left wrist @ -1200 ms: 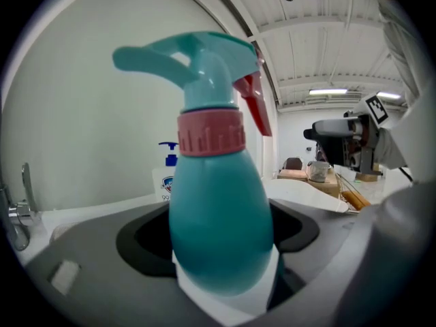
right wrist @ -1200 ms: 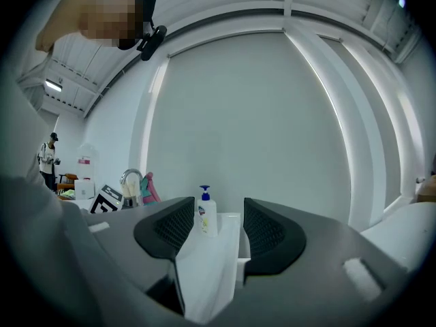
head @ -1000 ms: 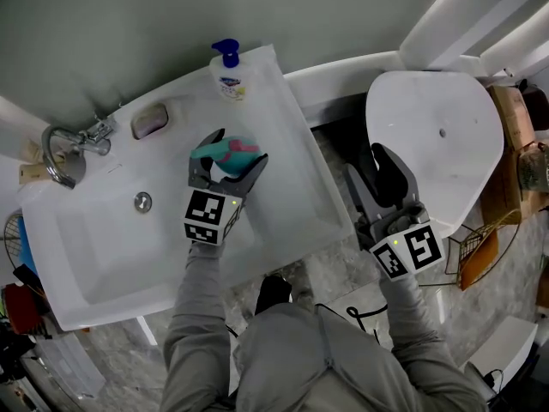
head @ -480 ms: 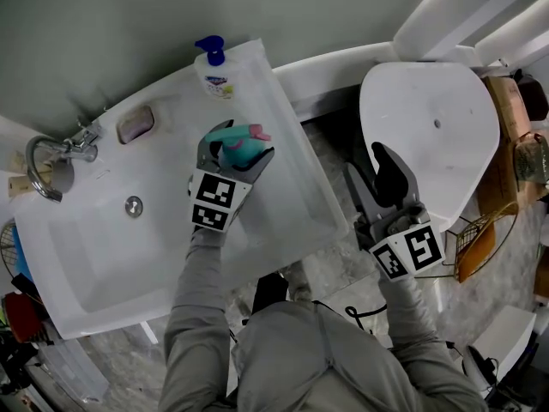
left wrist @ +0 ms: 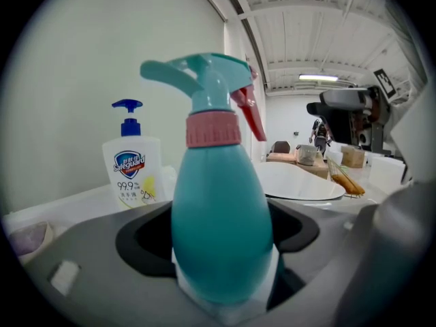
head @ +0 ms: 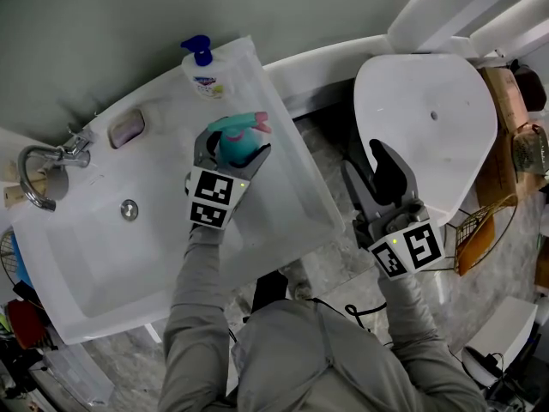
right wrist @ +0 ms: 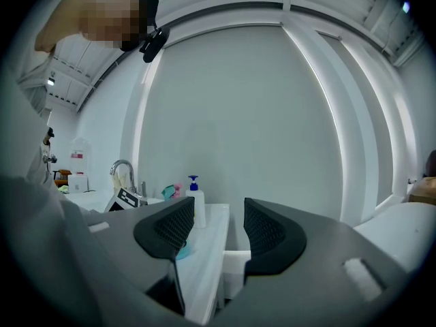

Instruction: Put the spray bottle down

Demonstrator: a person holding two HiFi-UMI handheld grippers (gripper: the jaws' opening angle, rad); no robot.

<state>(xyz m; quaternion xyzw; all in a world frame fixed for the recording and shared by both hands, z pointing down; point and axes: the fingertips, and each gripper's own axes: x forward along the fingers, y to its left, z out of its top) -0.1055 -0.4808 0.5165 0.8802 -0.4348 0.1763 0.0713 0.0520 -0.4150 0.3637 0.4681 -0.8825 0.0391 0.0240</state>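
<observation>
Grippers came first, closest to the person. The right gripper point(right wrist: 218, 231) hung over the floor between the sink point(head: 287, 197) and a white oval lid point(head: 425, 118), its jaws apart with nothing between them. The left gripper point(head: 232, 150) reached over the sink's flat right side, clamped on the lower body of the spray bottle point(left wrist: 221, 223), which stood upright in the grip. The bottle was teal, with a pink collar and a red trigger. No view settled whether its base touched the sink.

Toppling looked like the main risk. The body tapers towards the bottom and carries a heavy trigger head. If the jaws let go while it was above the surface or leaning, it would likely roll into the basin or over the near edge to the floor. Carrying it further back could knock the soap bottle point(left wrist: 133, 172) beyond it in the sink's rear corner. That bottle's label read "Safeguard", with "99.9%" below. Nothing legible showed on the spray bottle.
</observation>
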